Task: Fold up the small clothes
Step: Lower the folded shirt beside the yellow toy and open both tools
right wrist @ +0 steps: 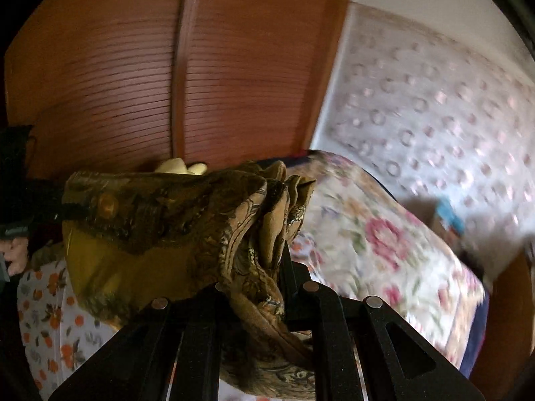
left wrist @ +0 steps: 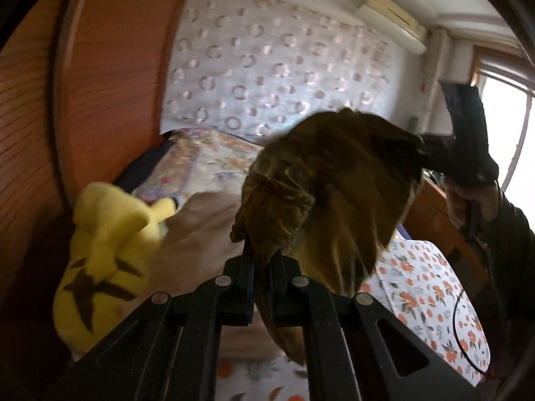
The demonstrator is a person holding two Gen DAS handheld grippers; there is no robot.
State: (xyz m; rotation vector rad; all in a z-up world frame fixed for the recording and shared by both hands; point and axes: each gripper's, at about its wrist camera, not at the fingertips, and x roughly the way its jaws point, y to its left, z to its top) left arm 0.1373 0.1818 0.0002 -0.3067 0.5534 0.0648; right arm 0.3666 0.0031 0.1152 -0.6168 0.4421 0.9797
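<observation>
Left tool [left wrist: 259,260] is clenched on one corner of the cloth [left wrist: 334,180]; right tool [right wrist: 284,260] grips a bunched edge. The cloth hangs between them above the bed [left wrist: 434,284]. It appears thin, limp and light; hold at corners. Beyond: yellow toy [left wrist: 107,240], floral quilt [right wrist: 384,244], wooden doors [right wrist: 133,83], patterned curtain [left wrist: 267,67].

One olive-brown patterned cloth [left wrist: 334,180] hangs in the air, pinched by two black grippers: the left gripper [left wrist: 262,260] near, the right gripper [left wrist: 468,153] far right. One yellow plush toy [left wrist: 103,250] lies at left. One air conditioner [left wrist: 391,21] sits high on the far wall.
</observation>
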